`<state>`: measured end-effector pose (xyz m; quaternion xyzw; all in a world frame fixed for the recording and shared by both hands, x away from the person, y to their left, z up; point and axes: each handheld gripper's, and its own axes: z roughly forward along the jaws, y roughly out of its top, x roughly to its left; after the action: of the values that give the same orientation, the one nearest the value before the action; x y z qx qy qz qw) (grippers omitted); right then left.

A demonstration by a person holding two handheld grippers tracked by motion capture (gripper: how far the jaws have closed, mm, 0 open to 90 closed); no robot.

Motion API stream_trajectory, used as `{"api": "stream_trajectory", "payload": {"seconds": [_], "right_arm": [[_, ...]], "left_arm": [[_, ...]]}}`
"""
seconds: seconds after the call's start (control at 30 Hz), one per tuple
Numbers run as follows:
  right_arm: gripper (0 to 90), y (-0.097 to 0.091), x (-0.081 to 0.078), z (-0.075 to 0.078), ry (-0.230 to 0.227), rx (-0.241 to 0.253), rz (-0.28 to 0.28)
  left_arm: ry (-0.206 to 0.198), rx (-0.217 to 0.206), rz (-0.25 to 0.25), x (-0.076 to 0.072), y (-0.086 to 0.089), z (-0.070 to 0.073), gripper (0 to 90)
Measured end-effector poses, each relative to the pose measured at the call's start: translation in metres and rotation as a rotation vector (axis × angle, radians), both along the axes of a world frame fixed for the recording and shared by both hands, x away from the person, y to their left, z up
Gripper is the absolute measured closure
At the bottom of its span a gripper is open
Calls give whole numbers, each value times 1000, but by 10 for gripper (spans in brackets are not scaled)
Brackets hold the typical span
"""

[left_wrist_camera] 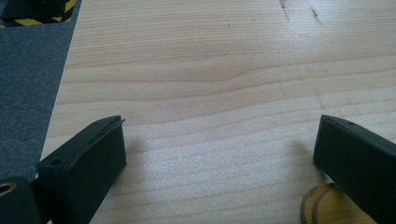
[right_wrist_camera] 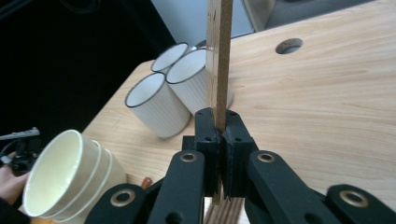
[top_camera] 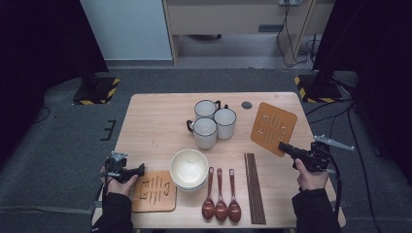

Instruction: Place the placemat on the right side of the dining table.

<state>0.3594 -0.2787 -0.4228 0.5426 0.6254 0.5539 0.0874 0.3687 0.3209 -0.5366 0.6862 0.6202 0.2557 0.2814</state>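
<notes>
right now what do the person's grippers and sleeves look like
Both grippers are black. The left gripper and right gripper each carry a grey three-cornered plate on top. The right one has flat black linkage arms with brass-coloured rivets, and a black cable trails down from it. The jaws are blocky and matte black. Both sleeves are dark.

A light wooden table (top_camera: pixel 150 121) is set with three white mugs (top_camera: pixel 212 122), stacked bowls (top_camera: pixel 189 169), three brown spoons (top_camera: pixel 221 196), a bundle of what appear to be dark chopsticks (top_camera: pixel 254 187) and a cork mat (top_camera: pixel 154 191) at the near left edge.
</notes>
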Motion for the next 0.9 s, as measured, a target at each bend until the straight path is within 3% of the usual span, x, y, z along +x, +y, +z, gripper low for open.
{"api": "stream_trajectory", "payload": {"seconds": [0.8, 0.9], "right_arm": [[871, -24, 10, -30, 114, -58, -80], [871, -24, 11, -32, 126, -85, -87]], "left_arm": [[0, -1, -6, -1, 1, 0, 13], [1, -1, -6, -1, 1, 0, 13]]}}
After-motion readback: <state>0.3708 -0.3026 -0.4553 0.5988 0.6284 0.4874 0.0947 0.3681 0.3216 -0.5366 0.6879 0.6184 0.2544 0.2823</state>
